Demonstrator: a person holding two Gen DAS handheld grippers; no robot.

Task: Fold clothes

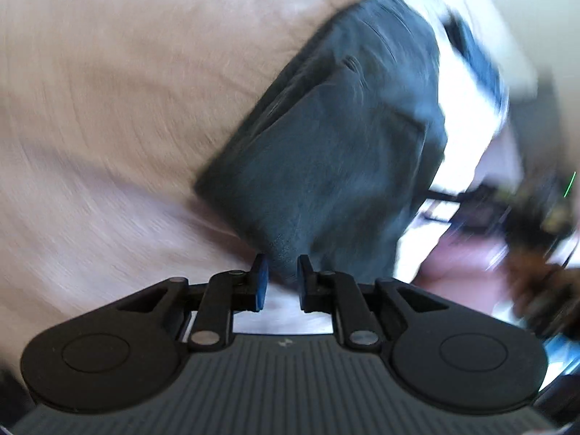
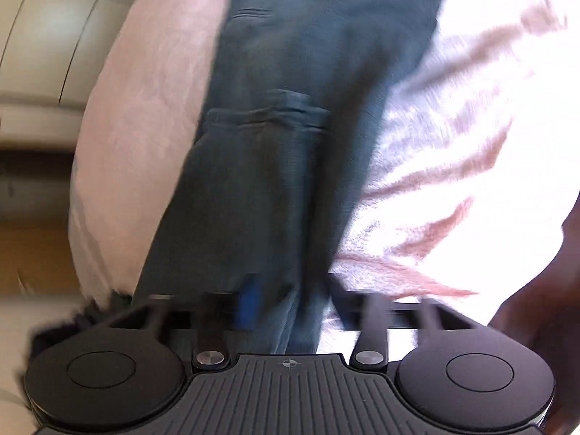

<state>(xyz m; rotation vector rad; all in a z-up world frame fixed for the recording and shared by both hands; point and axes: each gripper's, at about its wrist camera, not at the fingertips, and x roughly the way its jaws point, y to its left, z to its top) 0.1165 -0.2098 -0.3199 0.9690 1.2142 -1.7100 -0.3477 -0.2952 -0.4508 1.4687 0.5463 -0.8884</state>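
A dark teal-grey pair of trousers (image 1: 333, 137) lies stretched over a pale pink bed sheet (image 1: 108, 108). In the left wrist view my left gripper (image 1: 282, 279) has its jaws a small gap apart around a corner of the trousers; the cloth sits between the blue pads (image 1: 260, 282). In the right wrist view the trousers (image 2: 290, 145) run from the top down into my right gripper (image 2: 290, 297), whose fingers are blurred and wider apart, with cloth bunched between them. Both views are motion-blurred.
The pink sheet (image 2: 453, 145) is wrinkled and brightly lit on the right. A pale cabinet or wall panels (image 2: 43, 54) and a wooden floor (image 2: 32, 253) lie to the left of the bed. Dark, blurred furniture (image 1: 507, 210) stands at the right.
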